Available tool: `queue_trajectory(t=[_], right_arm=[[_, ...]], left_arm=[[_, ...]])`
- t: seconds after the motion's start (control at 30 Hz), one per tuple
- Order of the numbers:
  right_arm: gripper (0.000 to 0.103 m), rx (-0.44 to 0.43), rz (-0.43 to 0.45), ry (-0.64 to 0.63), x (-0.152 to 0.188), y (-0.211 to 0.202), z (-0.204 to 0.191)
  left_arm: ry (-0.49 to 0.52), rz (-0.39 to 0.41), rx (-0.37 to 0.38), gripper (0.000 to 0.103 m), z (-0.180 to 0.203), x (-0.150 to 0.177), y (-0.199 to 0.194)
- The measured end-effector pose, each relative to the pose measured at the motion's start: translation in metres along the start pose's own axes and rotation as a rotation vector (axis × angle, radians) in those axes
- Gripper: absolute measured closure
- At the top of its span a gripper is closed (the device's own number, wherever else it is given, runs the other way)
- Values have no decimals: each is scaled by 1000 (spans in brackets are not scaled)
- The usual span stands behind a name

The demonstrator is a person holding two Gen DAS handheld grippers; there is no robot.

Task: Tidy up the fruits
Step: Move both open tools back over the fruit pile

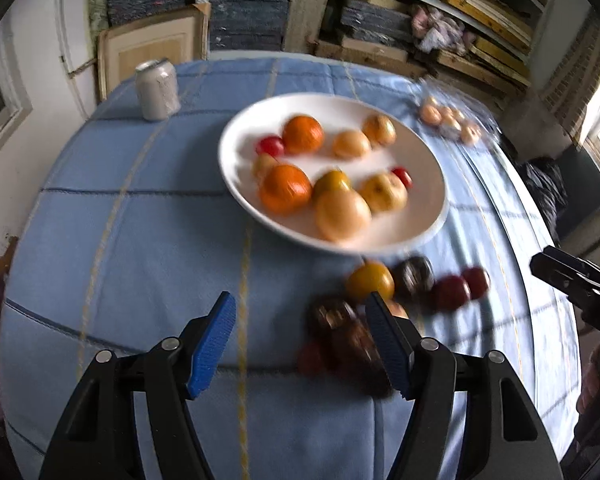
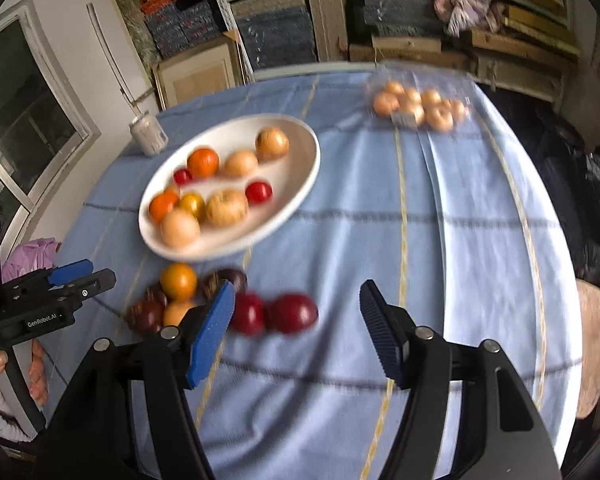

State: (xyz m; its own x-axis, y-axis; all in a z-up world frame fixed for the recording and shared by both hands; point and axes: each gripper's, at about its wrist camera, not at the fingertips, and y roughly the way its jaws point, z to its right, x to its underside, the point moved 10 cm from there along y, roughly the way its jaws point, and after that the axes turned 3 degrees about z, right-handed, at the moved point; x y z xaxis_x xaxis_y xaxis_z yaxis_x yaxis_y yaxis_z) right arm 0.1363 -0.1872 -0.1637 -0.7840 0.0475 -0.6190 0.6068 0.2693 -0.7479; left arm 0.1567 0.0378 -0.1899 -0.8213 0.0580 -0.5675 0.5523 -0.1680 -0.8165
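At the far left of the bench, which wears a blue checked cloth, a pale drink can stands upright near the back edge. Just right of it sits a white plate holding a spread of fruit: two oranges, small red fruits, and several pale yellow ones, all blurred. In front of the plate, on the bare cloth, lies a loose cluster of fruit: one yellow-orange piece nearest the plate, dark purple-brown ones beside and below it, and two deep red ones side by side on the right of the bunch.

The left hand-held gripper hovers over the cloth in front of the plate, its blue pads spread apart with nothing between them; the cluster sits just behind its right finger. In the right wrist view a hand is seen clasping its handle at the left edge.

The right hand-held gripper also stands open and empty, its left pad in front of the dark fruit, the two red ones showing in the gap between its fingers, farther off on the cloth.

Toward the far right corner of the bench lies a clear packet of small pale orange fruit. Behind the bench, shelves are stacked with boards and folded cloth.
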Motion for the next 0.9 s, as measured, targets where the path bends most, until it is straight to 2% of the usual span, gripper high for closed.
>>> queue_trajectory(t=[0.17,0.4,0.47,0.63,0.9], right_arm=[[37,2,-34,18,35,-10,7],[33,11,-75,54,68,-21,15],[33,9,-83,65,71,-21,16],[32,10,-90,75,73,-23,16],[32,6,-101,71,74,-20,14]], left_arm=[[67,-7,26,35,20,18,-1],[63,-40,65,35,32,21,11],[66,-46,74,38,35,22,14],[65,-77,99,56,38,27,23],[60,-85,112,59,34,28,29]])
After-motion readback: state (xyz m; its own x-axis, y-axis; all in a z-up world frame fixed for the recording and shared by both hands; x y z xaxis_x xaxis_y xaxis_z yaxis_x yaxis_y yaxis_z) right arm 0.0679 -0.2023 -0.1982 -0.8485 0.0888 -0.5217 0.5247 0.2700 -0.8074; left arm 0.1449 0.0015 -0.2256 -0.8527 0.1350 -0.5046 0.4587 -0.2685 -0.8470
